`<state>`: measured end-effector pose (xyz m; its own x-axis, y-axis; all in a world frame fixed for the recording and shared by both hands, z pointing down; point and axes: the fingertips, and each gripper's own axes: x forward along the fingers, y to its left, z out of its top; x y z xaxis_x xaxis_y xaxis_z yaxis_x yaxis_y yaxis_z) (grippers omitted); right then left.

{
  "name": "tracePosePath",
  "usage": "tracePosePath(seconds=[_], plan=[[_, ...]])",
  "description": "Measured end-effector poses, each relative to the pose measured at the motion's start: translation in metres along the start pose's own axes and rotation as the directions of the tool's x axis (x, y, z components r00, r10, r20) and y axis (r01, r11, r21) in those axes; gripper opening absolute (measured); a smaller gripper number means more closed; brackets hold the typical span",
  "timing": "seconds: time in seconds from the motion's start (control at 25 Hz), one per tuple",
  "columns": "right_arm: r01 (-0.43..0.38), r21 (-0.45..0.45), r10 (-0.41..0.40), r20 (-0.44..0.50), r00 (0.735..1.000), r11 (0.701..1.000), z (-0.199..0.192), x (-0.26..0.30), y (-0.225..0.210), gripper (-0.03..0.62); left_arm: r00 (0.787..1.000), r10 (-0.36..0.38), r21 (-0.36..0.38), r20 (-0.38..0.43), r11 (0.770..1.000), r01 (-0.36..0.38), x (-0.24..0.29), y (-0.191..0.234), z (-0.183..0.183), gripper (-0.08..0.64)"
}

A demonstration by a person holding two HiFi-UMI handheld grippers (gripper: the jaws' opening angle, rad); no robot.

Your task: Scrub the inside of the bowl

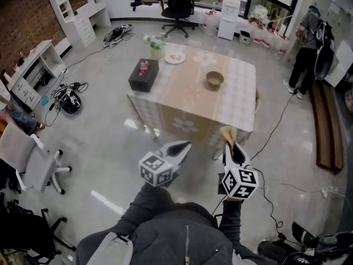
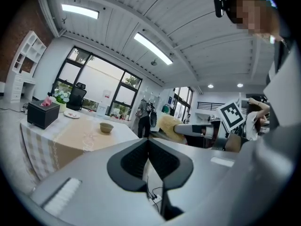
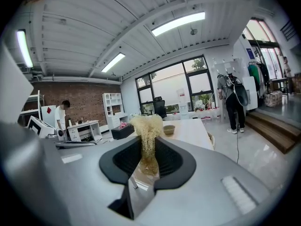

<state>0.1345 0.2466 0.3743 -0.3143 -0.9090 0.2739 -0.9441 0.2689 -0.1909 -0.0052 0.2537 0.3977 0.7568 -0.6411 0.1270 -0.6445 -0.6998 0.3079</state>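
Note:
A small tan bowl stands on the cloth-covered table, well ahead of both grippers; it shows far off in the left gripper view and the right gripper view. My right gripper is shut on a yellowish fibre scrubber, whose tuft sticks up between the jaws. My left gripper is shut with nothing in it. Both are held over the floor, short of the table's near edge.
On the table are a black tissue box, a plate and a flower pot. A white chair stands left, a black office chair beyond the table. A person stands far right, and a cable trails over the floor.

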Motion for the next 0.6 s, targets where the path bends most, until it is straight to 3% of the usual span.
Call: tracePosePath(seconds=[0.24, 0.4, 0.6], plan=[[0.015, 0.021, -0.014, -0.013, 1.0, 1.0, -0.005, -0.005, -0.008, 0.083, 1.0, -0.019, -0.005, -0.005, 1.0, 0.019, 0.002, -0.006, -0.004, 0.011], [0.031, 0.02, -0.03, -0.029, 0.999, 0.999, -0.012, -0.007, -0.015, 0.083, 1.0, -0.014, -0.064, 0.016, 0.998, 0.015, 0.009, 0.002, -0.013, 0.011], [0.068, 0.019, -0.068, -0.019, 0.998, 0.997, -0.002, 0.004, -0.029, 0.083, 0.998, -0.063, -0.076, 0.014, 0.995, 0.064, 0.031, 0.008, -0.012, 0.011]])
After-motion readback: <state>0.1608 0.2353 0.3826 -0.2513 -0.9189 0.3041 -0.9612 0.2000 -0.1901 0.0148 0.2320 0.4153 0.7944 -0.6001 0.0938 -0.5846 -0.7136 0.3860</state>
